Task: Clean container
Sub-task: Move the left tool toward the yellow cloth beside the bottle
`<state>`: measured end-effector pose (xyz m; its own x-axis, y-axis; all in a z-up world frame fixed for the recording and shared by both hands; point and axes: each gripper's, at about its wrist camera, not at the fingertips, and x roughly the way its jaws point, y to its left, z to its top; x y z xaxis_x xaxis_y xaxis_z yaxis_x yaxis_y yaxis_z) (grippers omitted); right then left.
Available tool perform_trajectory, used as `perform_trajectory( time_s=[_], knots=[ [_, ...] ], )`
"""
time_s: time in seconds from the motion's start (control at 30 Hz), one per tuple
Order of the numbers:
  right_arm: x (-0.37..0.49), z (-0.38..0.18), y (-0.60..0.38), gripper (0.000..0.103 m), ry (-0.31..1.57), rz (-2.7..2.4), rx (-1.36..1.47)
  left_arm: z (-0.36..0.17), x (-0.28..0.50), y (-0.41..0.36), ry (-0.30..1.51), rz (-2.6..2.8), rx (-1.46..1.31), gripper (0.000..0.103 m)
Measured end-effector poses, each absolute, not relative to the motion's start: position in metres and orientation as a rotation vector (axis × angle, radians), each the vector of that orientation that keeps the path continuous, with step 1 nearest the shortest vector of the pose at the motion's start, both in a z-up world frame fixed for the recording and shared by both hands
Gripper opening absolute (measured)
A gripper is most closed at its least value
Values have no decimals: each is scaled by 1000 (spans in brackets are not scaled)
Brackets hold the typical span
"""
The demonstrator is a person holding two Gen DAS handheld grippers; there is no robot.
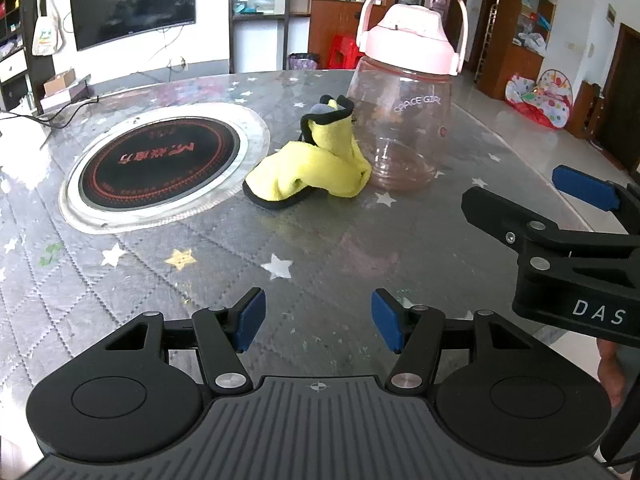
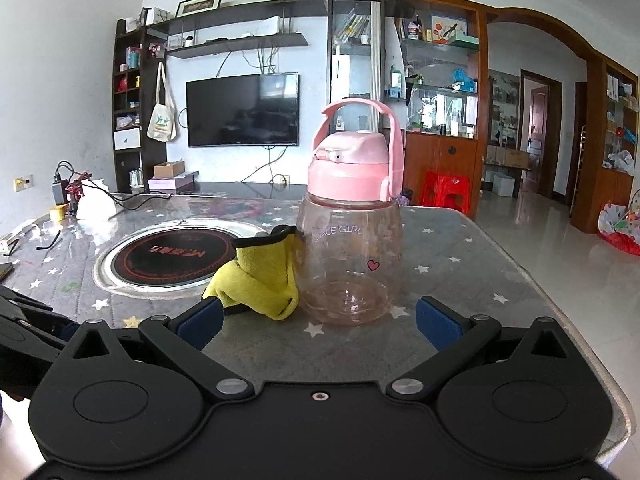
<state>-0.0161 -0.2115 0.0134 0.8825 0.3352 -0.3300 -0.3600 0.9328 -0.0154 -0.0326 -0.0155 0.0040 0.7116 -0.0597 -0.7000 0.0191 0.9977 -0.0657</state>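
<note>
**Clean container — approach stage, nothing yet in hand**

Bottle (image 2: pixel 350 240): clear pinkish plastic, pink lid (image 2: pixel 348 164) closed, carry handle (image 2: pixel 360 106) raised. It stands upright on the table (image 1: pixel 320 240), toward the far right part of the top, with no visible contents. In the right wrist view it sits almost dead ahead, beyond the fingertips.

Cloth (image 1: pixel 316 164): yellow with black trim, crumpled. It lies on the table touching the bottle's left side, and part of it rises against the wall of the bottle. Its near end lies close to the hob rim.

Hob (image 1: pixel 160 160): round black plate set into the table, left of the cloth, with nothing on it.

Left gripper (image 1: pixel 318 318): jaws spread, nothing between the blue pads. It is held low over the near table, well short of the cloth.

Right gripper (image 2: pixel 318 320): jaws spread wide, nothing held. It faces the bottle, with the cloth's near corner just beyond the left pad (image 2: pixel 200 320).

Step judged: the opening one — both tools are positioned and no grasp has begun. Wiping has not started.

Next move, as judged: one gripper takes the cloth, the other steadies the bottle. The cloth wants a pinch on a raised fold, since flat fabric gives the pads little to grip. The bottle is wide and smooth, so the jaws need full spread and a hold low on the body. Because the cloth leans on the bottle, lifting the cloth may nudge it.
</note>
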Motion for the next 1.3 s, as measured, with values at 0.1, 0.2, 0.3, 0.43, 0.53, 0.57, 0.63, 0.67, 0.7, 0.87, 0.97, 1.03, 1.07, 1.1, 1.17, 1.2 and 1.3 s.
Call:
perform_trajectory(
  time_s=[0.1,0.2,0.3,0.43,0.53,0.57,0.63,0.67,0.7,0.87,0.97,1.03,1.07,1.1,1.17,1.2,1.3],
  knots=[
    [-16,15,-212,103,326,362,-79,4,-35,-18,776,-52,-54,60],
    [-13,16,-212,103,325,363,-79,4,-33,-19,783,-63,-57,60],
    [-11,16,-211,103,326,365,-79,2,-30,-20,794,-67,-57,60],
    [-17,11,-209,103,328,365,-75,1,-25,-20,806,-62,-55,60],
    [-12,10,-208,103,338,365,-70,1,-21,-20,811,-59,-54,60],
    [-11,10,-208,103,342,365,-69,1,-19,-20,812,-58,-54,60],
    [-7,9,-207,103,348,366,-66,0,-17,-20,816,-57,-53,60],
    [-5,8,-207,103,351,366,-65,0,-15,-20,817,-55,-52,60],
    [-5,8,-207,103,353,366,-65,-3,-20,-23,817,-54,-51,60],
    [-1,3,-207,103,367,366,-63,-5,-16,-24,824,-55,-50,60],
    [3,2,-205,103,373,364,-65,-6,-11,-24,831,-56,-48,60],
    [5,1,-205,103,377,362,-66,-7,-8,-23,838,-57,-48,60],
    [7,1,-204,103,380,362,-65,-8,-6,-23,841,-58,-48,60],
    [9,0,-203,103,382,361,-65,-8,-4,-23,843,-60,-48,60],
    [12,0,-202,103,388,359,-64,-9,-1,-23,848,-62,-48,60],
    [14,-1,-202,103,390,358,-63,-10,1,-22,851,-63,-48,60],
    [19,-2,-200,103,398,355,-62,-11,6,-22,859,-66,-48,60]
  ],
)
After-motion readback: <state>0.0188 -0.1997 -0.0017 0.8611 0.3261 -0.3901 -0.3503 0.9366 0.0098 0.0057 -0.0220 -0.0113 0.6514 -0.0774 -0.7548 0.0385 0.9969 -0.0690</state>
